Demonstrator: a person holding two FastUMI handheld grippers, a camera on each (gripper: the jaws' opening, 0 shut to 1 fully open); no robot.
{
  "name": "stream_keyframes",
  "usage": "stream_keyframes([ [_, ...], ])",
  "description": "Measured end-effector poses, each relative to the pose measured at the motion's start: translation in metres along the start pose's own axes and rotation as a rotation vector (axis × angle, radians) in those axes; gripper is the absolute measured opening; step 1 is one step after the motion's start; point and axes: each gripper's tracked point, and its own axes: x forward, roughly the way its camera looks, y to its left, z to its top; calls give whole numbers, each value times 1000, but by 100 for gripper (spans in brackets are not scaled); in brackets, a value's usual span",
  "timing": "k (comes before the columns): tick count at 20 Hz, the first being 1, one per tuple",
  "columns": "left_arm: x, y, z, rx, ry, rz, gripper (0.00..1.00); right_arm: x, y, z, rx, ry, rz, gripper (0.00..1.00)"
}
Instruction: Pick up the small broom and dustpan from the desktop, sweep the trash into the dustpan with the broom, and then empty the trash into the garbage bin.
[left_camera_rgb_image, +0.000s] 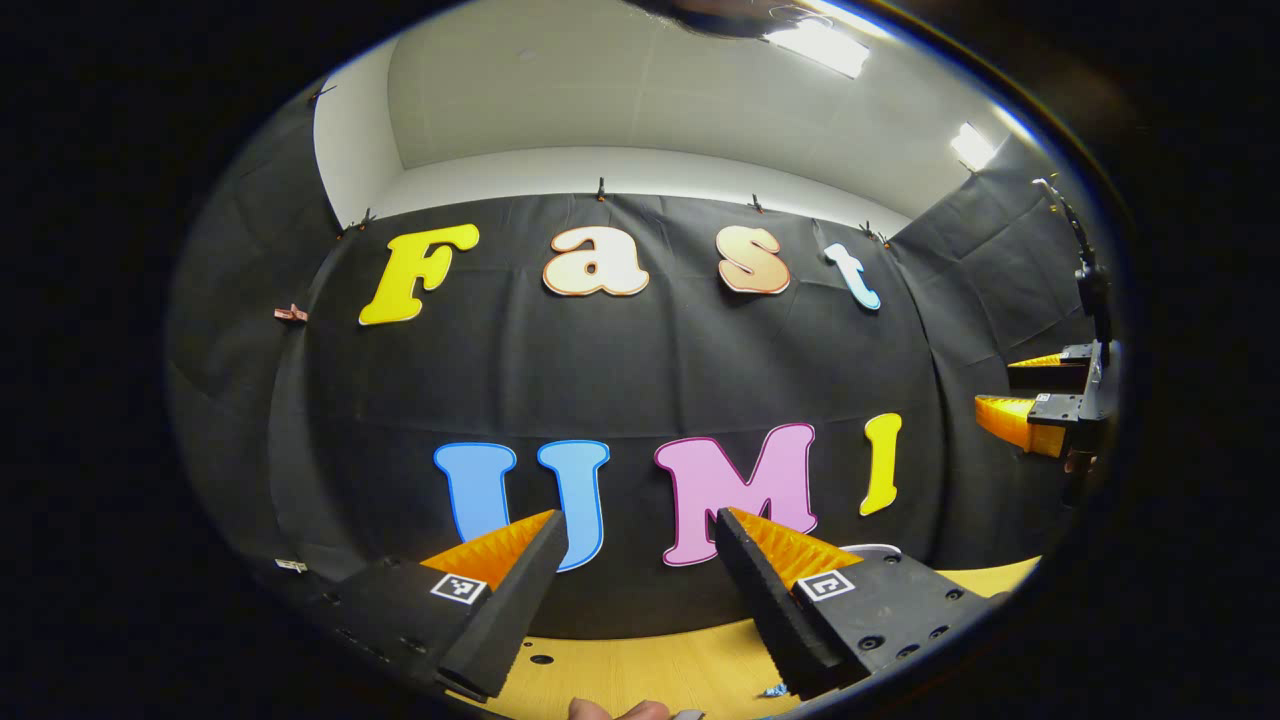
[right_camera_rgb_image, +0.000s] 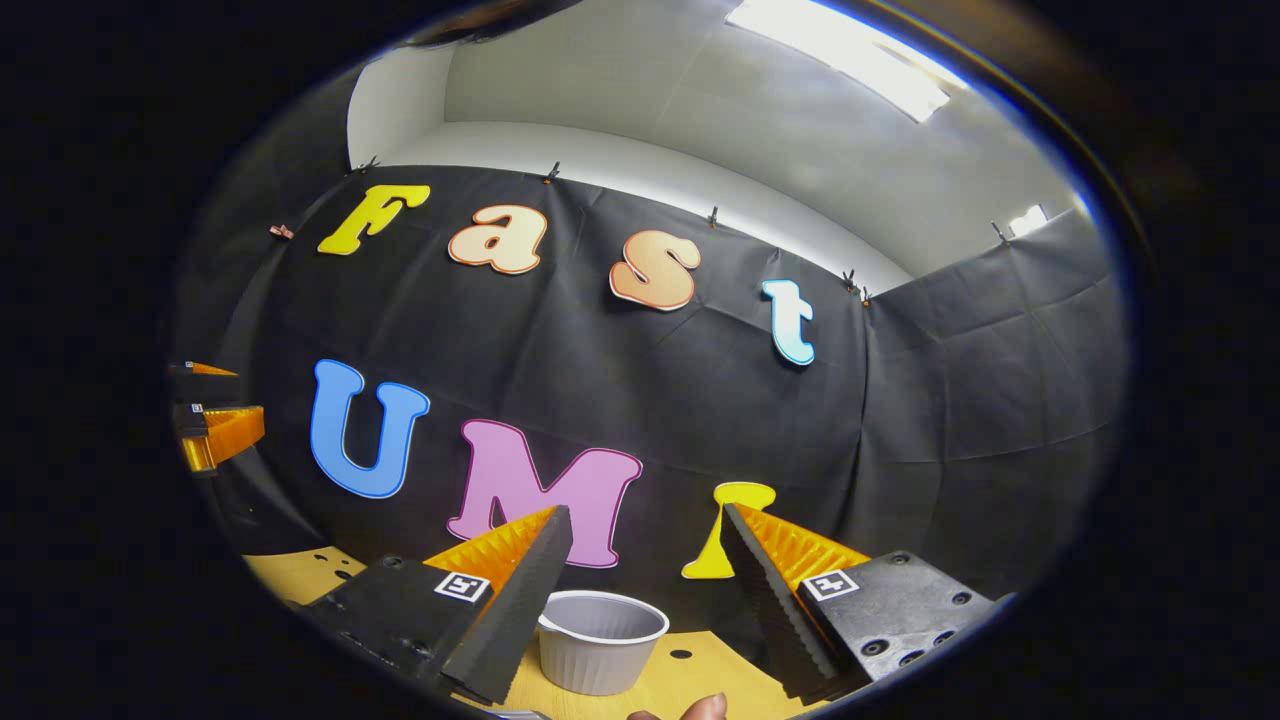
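No legible text or labels

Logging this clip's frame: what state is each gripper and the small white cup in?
Left gripper: open, nothing between its fingers, held above the wooden desktop.
Right gripper: open, holding nothing.
White ribbed cup: upright on the desktop, looks empty, not touched.

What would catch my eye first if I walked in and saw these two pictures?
Probably the left gripper and the right gripper, each with jaws spread wide and empty, low in its own view. Next, the small white ribbed cup on the yellow wooden table, just beyond the right gripper. Bright ceiling lights glare above the black cloth wall.
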Motion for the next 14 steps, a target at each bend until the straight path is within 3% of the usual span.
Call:
stream_keyframes([
  [4, -1, 5, -5, 1, 13, 5, 97, 1, 3, -5, 2, 9, 2, 97],
  [6, 2, 6, -21, -2, 60, -2, 97, -2, 10, -19, -5, 52, 38, 97],
  [8, 1, 1, -53, -12, 165, -35, 97, -9, 25, -53, -21, 164, 140, 94],
  [12, -12, 3, -106, -41, 322, -77, 98, -66, 62, -149, -57, 576, 493, 98],
  [14, -22, 9, -124, -51, 374, -63, 97, -105, 58, -204, -77, 754, 567, 96],
])
